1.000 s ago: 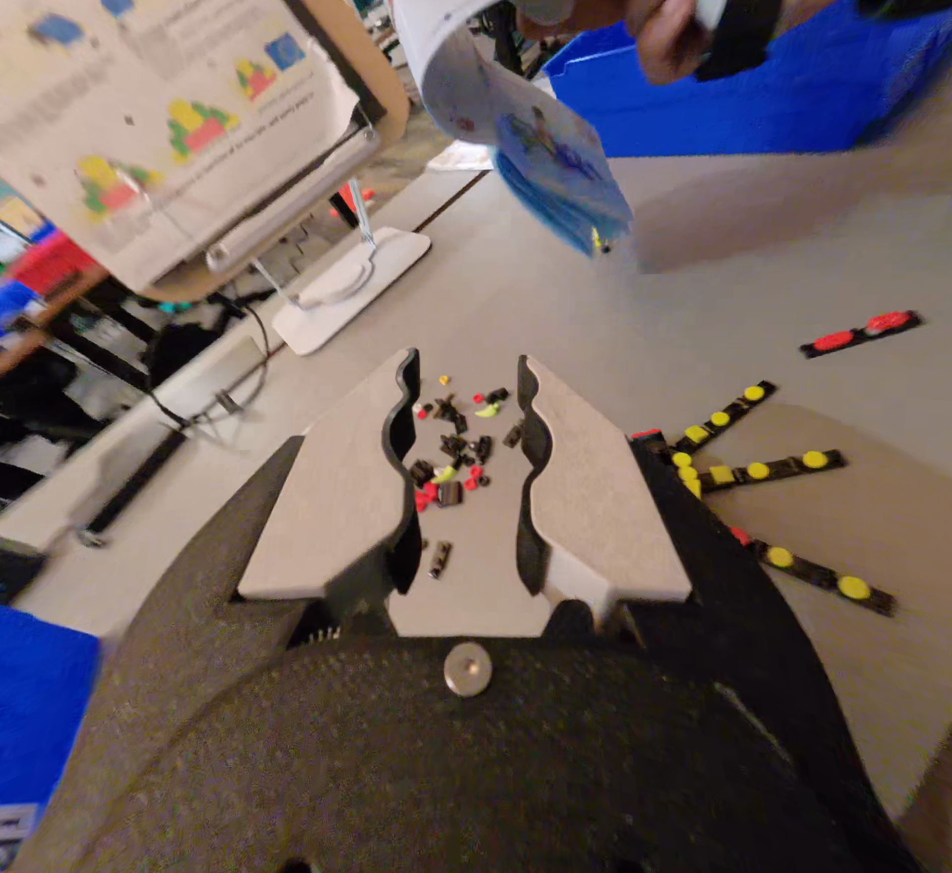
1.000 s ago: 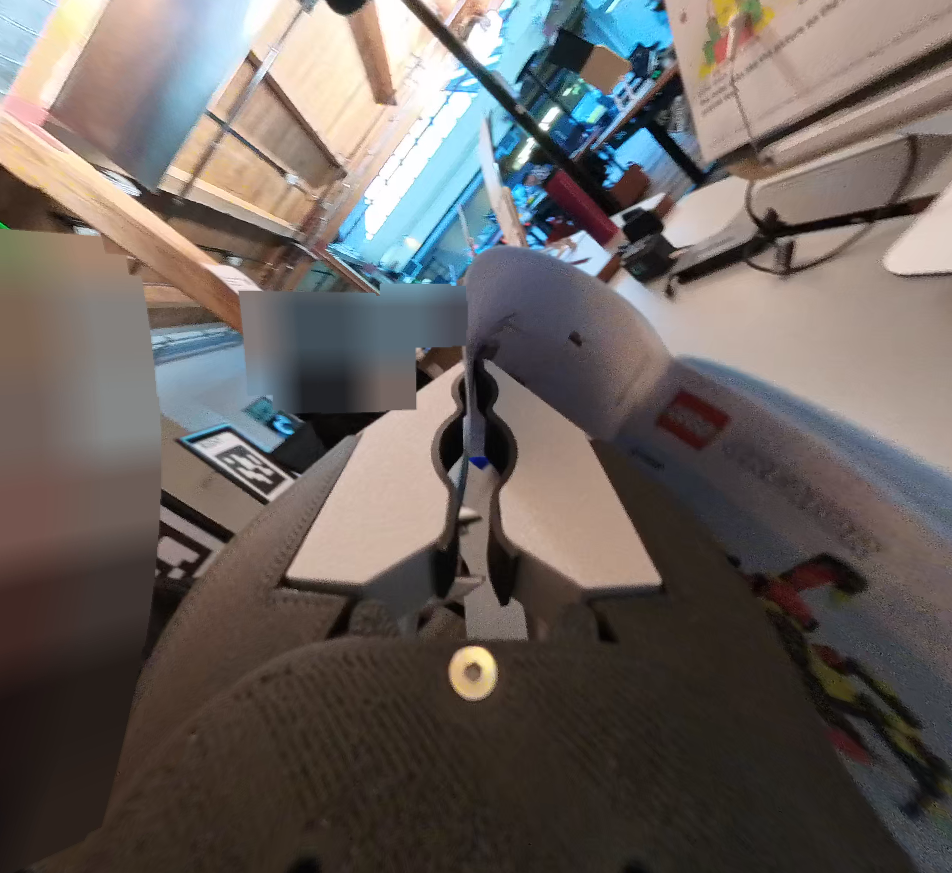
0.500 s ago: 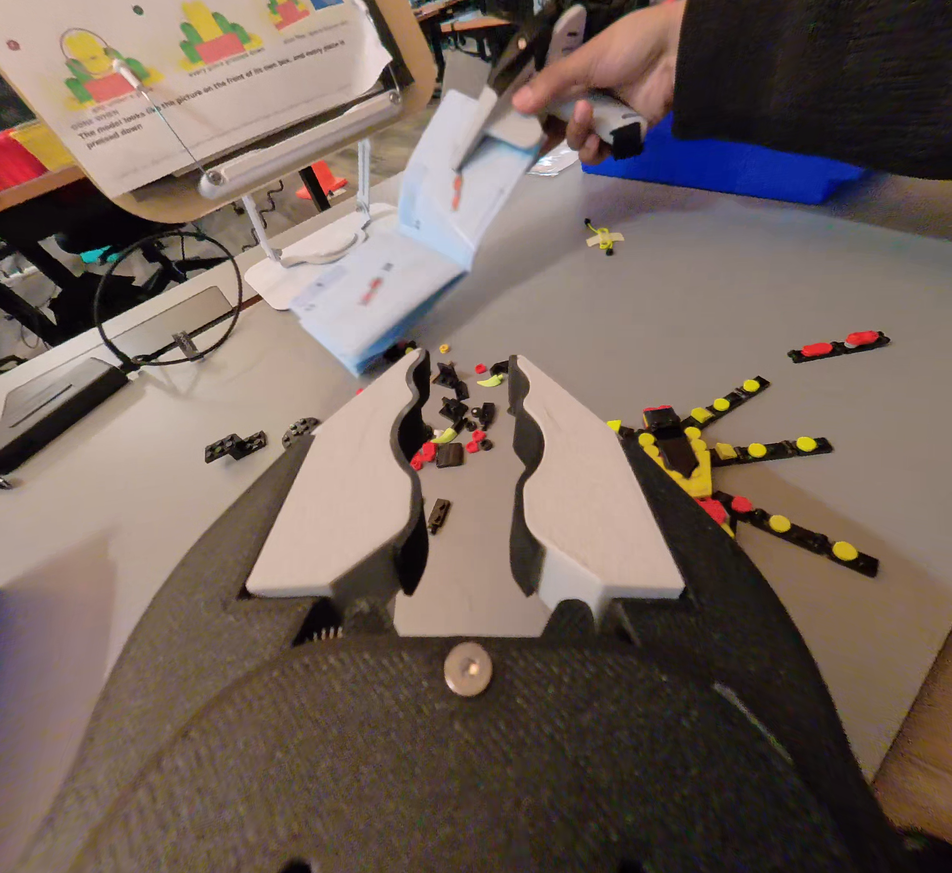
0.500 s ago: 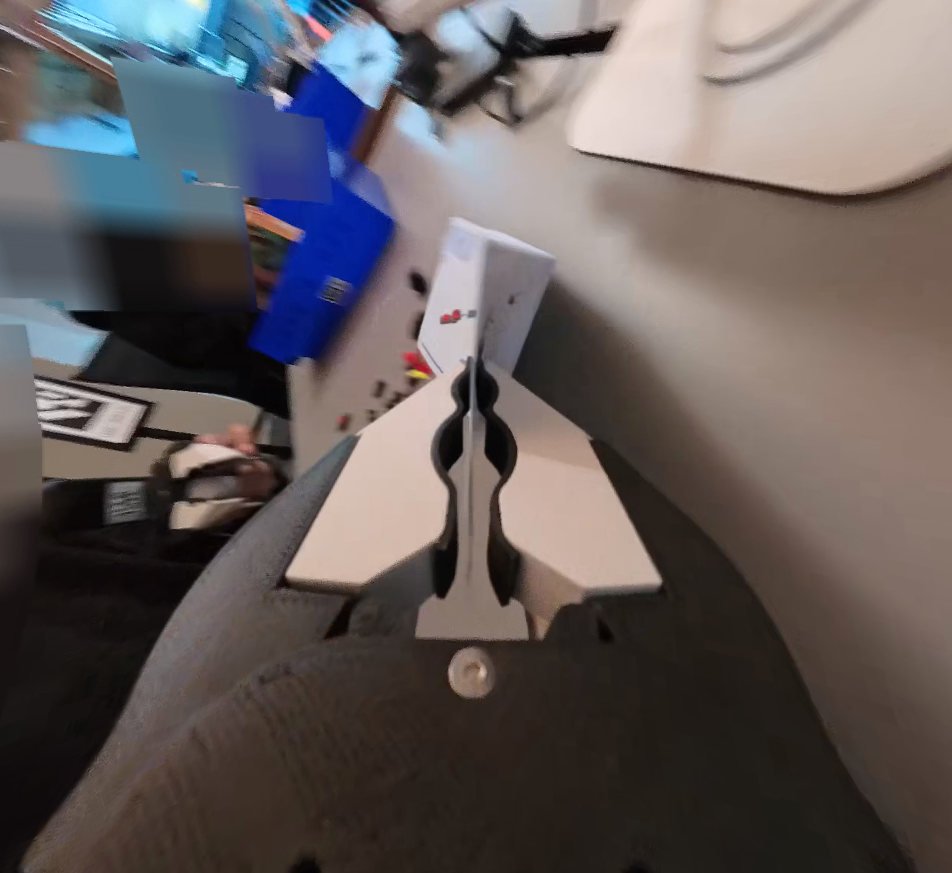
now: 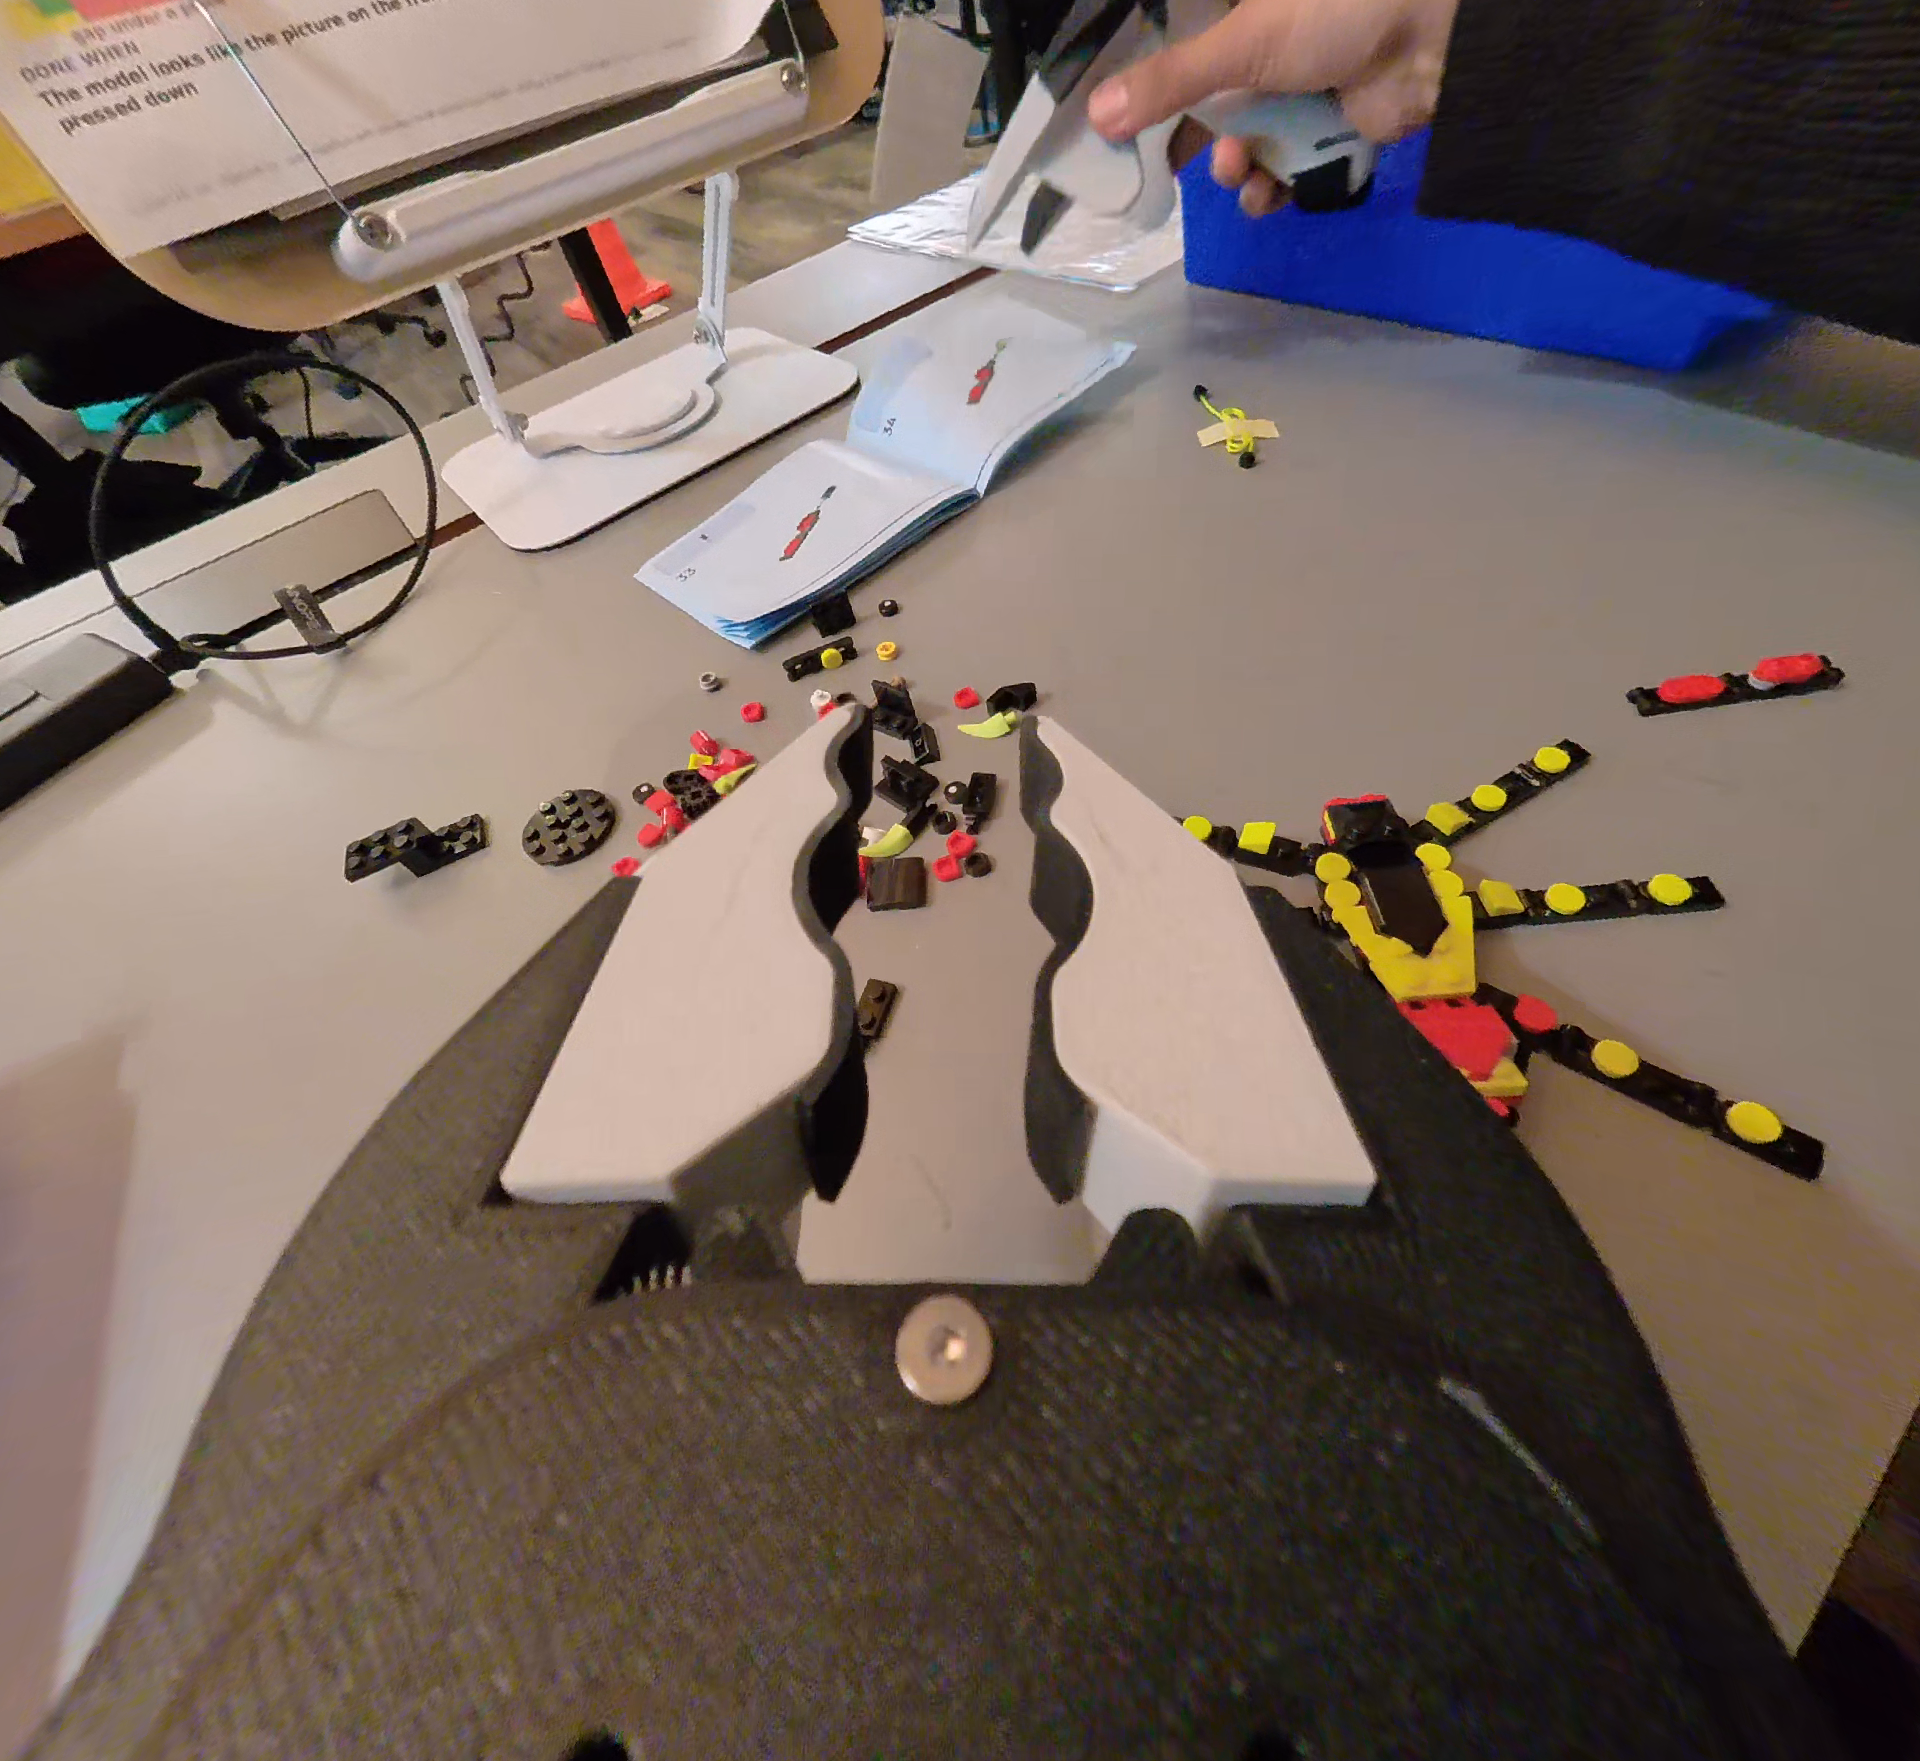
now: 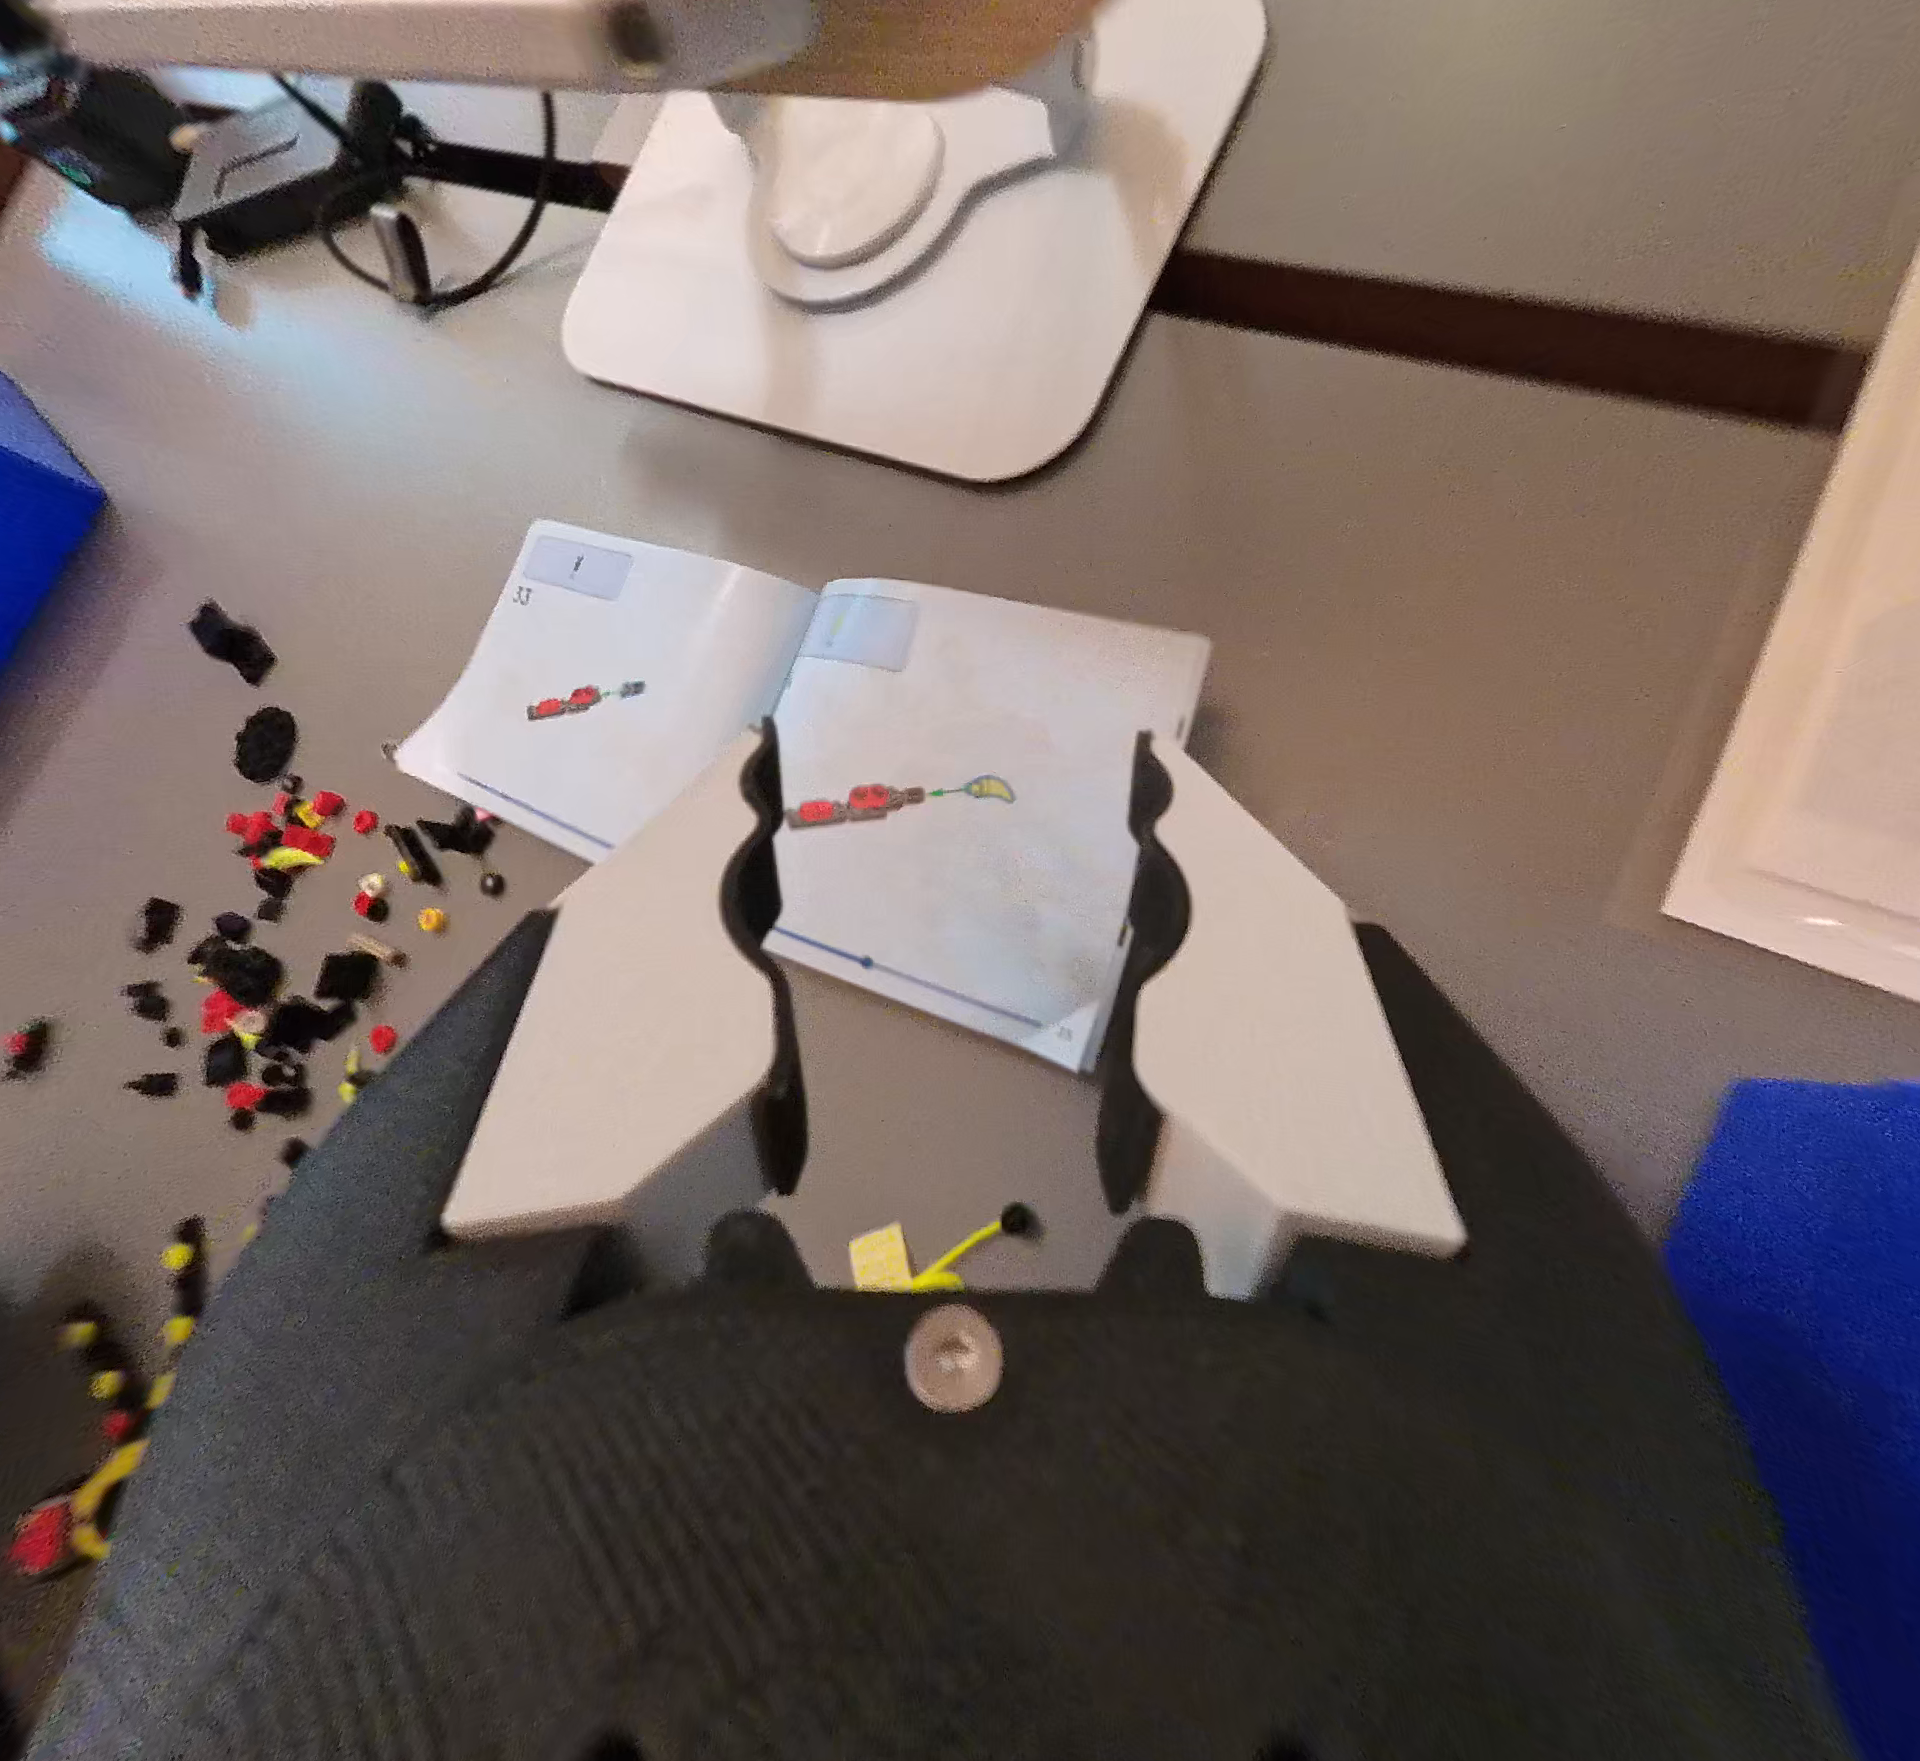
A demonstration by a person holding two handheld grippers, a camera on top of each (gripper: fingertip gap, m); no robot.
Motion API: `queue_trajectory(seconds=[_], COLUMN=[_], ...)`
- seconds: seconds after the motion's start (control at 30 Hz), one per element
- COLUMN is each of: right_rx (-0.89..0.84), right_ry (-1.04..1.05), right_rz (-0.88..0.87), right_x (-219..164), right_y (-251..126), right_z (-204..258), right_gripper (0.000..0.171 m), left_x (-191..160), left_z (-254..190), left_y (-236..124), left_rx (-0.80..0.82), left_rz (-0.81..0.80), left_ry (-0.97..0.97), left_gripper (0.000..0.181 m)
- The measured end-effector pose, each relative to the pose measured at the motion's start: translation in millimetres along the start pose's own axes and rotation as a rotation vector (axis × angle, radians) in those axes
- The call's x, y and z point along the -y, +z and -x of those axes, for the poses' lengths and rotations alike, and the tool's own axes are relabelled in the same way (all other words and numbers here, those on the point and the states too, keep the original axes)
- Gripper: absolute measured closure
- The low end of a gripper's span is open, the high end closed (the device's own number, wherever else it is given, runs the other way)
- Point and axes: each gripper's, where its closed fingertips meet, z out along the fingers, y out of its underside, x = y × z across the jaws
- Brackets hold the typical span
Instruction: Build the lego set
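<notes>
A partly built spider-like model (image 5: 1403,932) of black, yellow and red lies on the grey table at the right. A separate black strip with red studs (image 5: 1735,688) lies beyond it. Loose small pieces (image 5: 904,797) are scattered between and ahead of my left gripper (image 5: 940,724), which is open and empty above them. The instruction booklet (image 5: 894,475) lies open on the table; it also shows in the right wrist view (image 6: 831,755). My right gripper (image 6: 951,745) is open and empty above the booklet, held by a hand (image 5: 1299,28).
A white document stand (image 5: 644,433) with an instruction sheet stands at the back left. A blue bin (image 5: 1455,257) is at the back right. A small yellow string piece with tape (image 5: 1236,435) lies near the booklet. A cable loop (image 5: 260,506) lies at the left. Spacing between my two grippers at the tips: around 35 cm.
The right gripper carried the booklet down to the table, opened and let it go; the booklet now lies open and flat. The left gripper stayed open over the loose pieces.
</notes>
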Motion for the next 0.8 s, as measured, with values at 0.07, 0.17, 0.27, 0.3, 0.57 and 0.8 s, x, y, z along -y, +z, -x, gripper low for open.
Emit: queue_trajectory(seconds=[0.07,0.17,0.27,0.3,0.57,0.8], right_rx=[-0.057,-0.026,-0.044,-0.073,0.316,0.27], right_ry=[-0.155,-0.372,-0.589,-0.655,-0.727,-0.697], right_rz=[-0.009,0.004,-0.008,-0.019,-0.288,-0.156], right_x=[-5.7,-33.1,-71.5,-85.1,-207.2,-258.0], right_y=[-13.9,-35.2,-62.8,-72.8,-163.8,-169.6], right_z=[21.3,76.4,117.4,124.4,210.8,193.0], right_gripper=[0.105,0.109,0.114,0.116,0.132,0.131], left_x=[-1.9,-4.5,-6.6,-7.4,-12.4,-8.1], left_z=[0.8,2.5,3.5,3.2,-13.5,-35.0], left_y=[0.0,-0.4,-0.7,-0.5,7.1,14.1], left_rx=[-0.004,-0.009,-0.014,-0.016,-0.053,-0.049], left_rz=[0.004,0.009,0.009,0.01,0.041,0.06], left_ry=[-0.011,-0.031,-0.039,-0.04,-0.097,-0.03], left_gripper=[0.155,0.154,0.154,0.153,0.153,0.152])
